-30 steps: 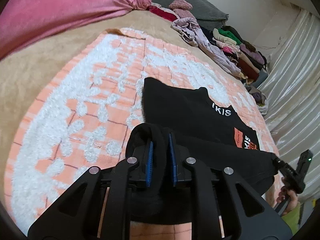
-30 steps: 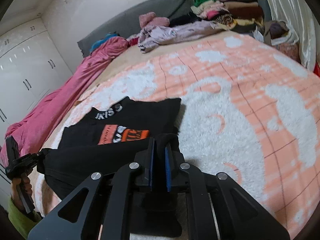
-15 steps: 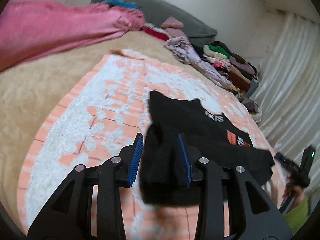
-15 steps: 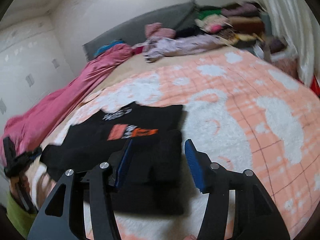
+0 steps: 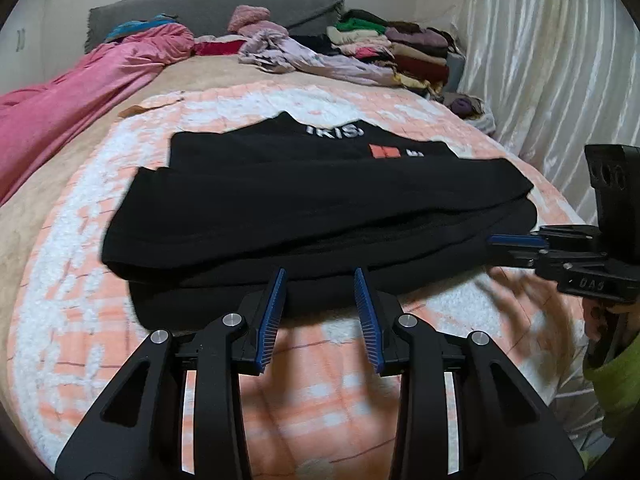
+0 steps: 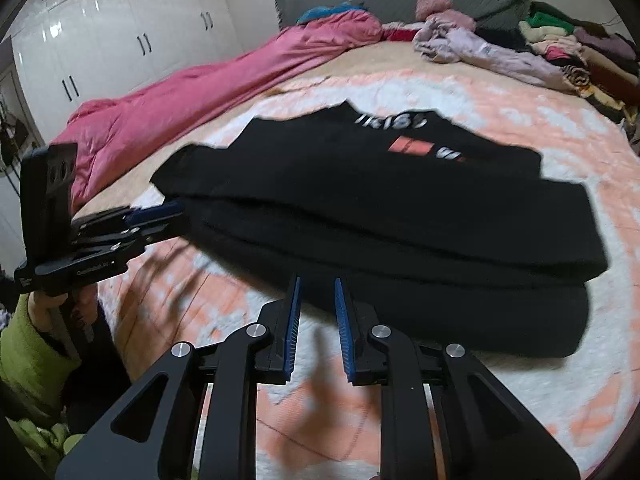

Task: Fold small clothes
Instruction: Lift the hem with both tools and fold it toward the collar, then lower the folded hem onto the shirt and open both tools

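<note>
Now both tools empty. Left tool (image 5: pixel 320 300) part open; right tool (image 6: pixel 316 304) gap narrower, just been closing, no cloth between. Black shirt (image 5: pixel 304 208) half-folded on bed (image 5: pixel 72 148), frame centre, just ahead of both; long axis left-right.

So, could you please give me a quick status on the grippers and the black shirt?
Left gripper open, empty. Right gripper open, empty, fingers just narrowed. Black shirt folded on blanket. Nothing in the way.
</note>
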